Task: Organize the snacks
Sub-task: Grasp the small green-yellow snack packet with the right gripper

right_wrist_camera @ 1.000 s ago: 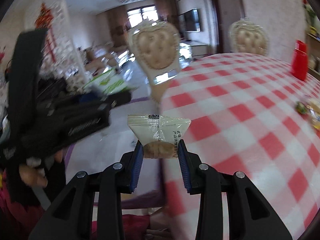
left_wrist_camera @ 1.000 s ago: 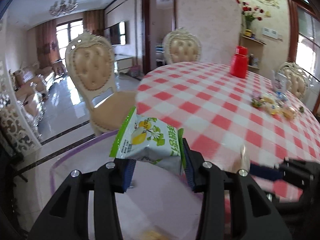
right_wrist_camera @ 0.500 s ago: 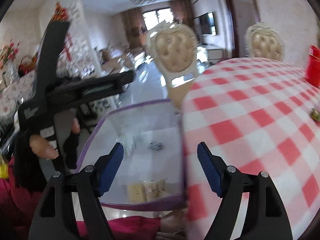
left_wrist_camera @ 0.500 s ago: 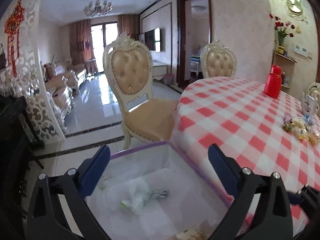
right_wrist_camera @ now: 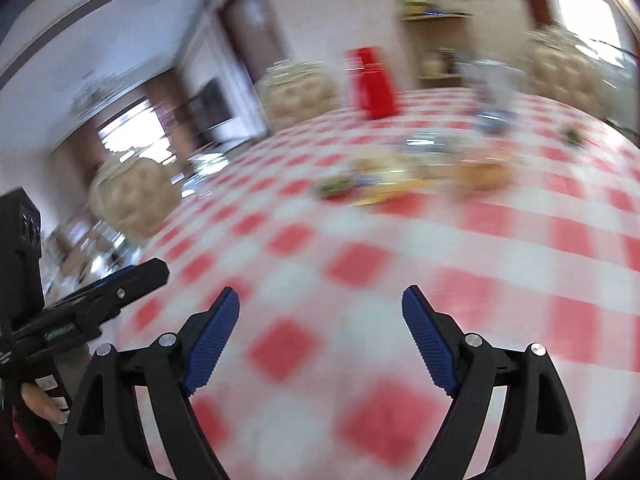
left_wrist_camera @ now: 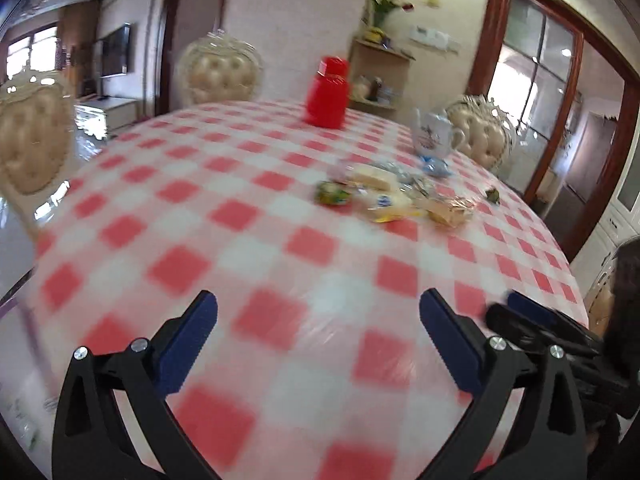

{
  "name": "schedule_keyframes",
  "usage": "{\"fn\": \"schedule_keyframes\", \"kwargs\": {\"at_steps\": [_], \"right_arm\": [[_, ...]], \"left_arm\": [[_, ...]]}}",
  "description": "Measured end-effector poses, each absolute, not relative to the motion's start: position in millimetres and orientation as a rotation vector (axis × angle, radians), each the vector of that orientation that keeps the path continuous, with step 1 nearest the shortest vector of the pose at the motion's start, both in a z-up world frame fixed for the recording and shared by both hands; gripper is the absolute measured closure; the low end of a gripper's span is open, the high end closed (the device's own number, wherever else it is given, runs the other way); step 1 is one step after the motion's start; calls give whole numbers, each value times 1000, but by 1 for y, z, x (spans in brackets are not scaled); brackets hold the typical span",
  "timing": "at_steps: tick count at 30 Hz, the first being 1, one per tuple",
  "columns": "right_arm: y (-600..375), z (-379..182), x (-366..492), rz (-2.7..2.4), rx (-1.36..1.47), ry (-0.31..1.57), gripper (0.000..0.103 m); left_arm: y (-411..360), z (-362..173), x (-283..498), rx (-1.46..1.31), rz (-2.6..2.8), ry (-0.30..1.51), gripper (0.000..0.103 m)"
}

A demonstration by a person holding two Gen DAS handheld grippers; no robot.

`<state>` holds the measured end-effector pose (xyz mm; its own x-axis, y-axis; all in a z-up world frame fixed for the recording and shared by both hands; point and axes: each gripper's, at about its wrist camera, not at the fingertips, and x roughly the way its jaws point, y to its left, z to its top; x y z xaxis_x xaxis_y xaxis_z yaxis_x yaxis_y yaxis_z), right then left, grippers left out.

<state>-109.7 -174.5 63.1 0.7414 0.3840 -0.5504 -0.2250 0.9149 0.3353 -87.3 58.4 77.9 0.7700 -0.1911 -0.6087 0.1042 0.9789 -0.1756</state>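
Swinging empty, left gripper [left_wrist_camera: 318, 312] wide open and right gripper [right_wrist_camera: 320, 308] opening, jaws risk scattering bunched snacks [left_wrist_camera: 394, 198] across the surface [left_wrist_camera: 248, 240].

Home dining room: checked-cloth table [left_wrist_camera: 280, 208], tufted chairs [left_wrist_camera: 220, 74], wall TV [left_wrist_camera: 114, 50].

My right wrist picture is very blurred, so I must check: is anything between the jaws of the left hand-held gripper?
Observer: No. The left hand-held gripper is opening its jaws, and only the checked tablecloth shows between them.
Operator: What is the pale blurred thing behind the snacks?
Observer: A white teapot with a blue pattern. It stands just behind the snack pile.
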Motion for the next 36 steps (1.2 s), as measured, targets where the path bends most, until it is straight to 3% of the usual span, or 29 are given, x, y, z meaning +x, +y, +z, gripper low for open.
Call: {"fn": "schedule_keyframes", "kwargs": {"at_steps": [6,12,22,27,31,32,33,34,36], "right_arm": [[-291,49,-64,82,355,673,21],[-373,49,16,-109,379,687,21],[-452,22,198,-275,277,771,21],[-476,11,258,-329,274,799,21],[-485,4,287,-322,229,858,22],[-485,1,289,-306,227,878,26],[-485,-1,289,-290,217,889,42],[-482,0,286,-290,194,885,67],[-475,2,275,-293,156,888,69]], "left_arm": [[-30,65,1,-152,-225,696,2],[-72,66,57,-256,-275,622,2],[-57,56,63,-272,-351,541,2],[-52,35,88,-288,-294,724,2],[-38,31,94,-322,-235,751,2],[-35,30,95,-326,-223,756,2],[-33,28,97,-324,-206,766,2],[-31,25,97,-322,-192,775,2],[-24,22,99,-336,-168,790,2]]}}
